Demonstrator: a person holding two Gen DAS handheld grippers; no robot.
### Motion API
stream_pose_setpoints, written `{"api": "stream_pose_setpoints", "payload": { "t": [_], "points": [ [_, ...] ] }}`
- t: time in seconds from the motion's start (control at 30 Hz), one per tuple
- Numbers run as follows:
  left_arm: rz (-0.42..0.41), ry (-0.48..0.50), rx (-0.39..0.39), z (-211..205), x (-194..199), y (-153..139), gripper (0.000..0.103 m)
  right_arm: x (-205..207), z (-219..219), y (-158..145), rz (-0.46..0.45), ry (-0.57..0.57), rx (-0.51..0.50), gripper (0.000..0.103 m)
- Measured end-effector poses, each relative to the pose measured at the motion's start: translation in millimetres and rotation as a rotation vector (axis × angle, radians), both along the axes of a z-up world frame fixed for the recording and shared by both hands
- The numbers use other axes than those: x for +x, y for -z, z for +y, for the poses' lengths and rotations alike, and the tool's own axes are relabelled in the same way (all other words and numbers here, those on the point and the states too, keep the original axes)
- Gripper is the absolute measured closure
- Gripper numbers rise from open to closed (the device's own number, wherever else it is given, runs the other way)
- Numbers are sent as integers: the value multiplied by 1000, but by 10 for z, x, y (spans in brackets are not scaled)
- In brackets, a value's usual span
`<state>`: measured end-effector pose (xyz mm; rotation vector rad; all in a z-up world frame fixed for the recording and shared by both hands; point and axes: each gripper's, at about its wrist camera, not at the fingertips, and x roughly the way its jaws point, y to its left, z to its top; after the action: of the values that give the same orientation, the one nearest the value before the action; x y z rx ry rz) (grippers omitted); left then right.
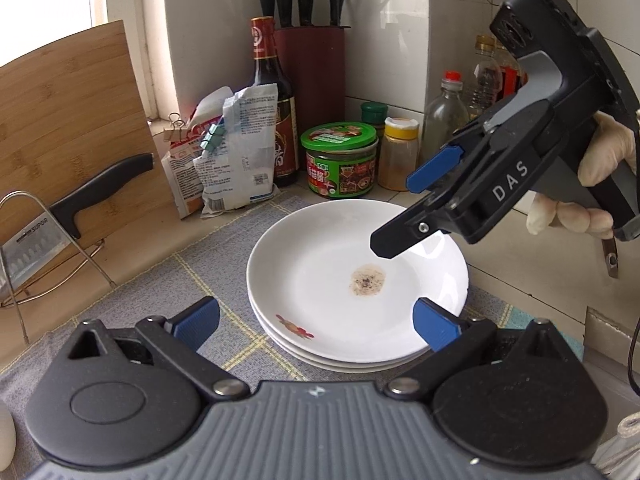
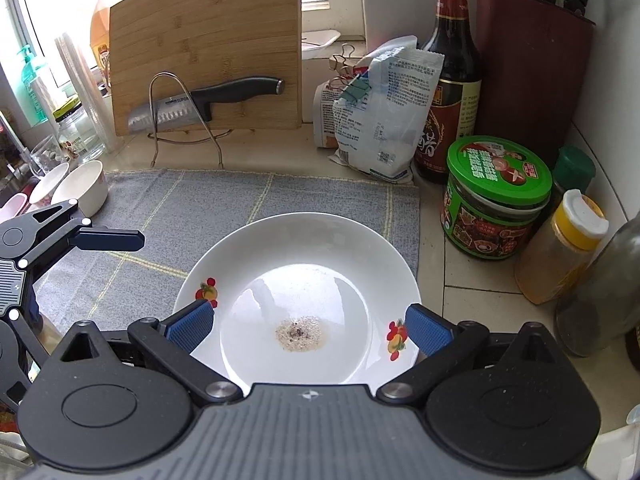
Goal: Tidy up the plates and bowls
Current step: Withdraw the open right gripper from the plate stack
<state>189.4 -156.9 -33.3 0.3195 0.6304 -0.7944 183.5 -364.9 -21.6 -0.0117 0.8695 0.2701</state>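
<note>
Kitchen counter [image 2: 460,280] of pale tile carried a grey woven mat [image 2: 240,204], on which stacked glossy white plates [image 1: 320,280] lay, the top one stained brown. Both claws, left gripper [image 1: 316,322] and right gripper [image 2: 310,326], hovered spread wide, empty. Jars [image 2: 496,200] and a dark sauce bottle [image 2: 452,80] crowded behind; two bowls [image 2: 86,186] sat at the mat's left edge.

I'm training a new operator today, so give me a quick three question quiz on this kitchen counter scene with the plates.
1. True or false: the top plate is clean.
2. The plates rest on: A) bare counter, B) the grey cloth, C) the cutting board.
3. What state are the left gripper and right gripper in?

Key: 1. False, there is a brownish speckled residue at its centre. 2. B. 3. Both open, holding nothing.
</note>
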Motion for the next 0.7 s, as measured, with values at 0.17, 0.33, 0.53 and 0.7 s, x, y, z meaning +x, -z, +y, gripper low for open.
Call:
{"api": "stream_pose_setpoints", "payload": {
  "t": [0.17, 0.33, 0.53, 0.7],
  "points": [
    [-3, -87, 0, 61, -75, -7, 1, 32, 146, -71, -39, -84, -3, 0],
    [-8, -195, 12, 199, -179, -52, 1, 75, 263, -145, -87, -182, 62, 0],
    [-24, -313, 15, 497, -298, -128, 1, 107, 477, -172, -103, -273, 140, 0],
    [-19, -395, -2, 796, -360, -115, 1, 10, 819, -122, -118, -318, 65, 0]
  ]
}}
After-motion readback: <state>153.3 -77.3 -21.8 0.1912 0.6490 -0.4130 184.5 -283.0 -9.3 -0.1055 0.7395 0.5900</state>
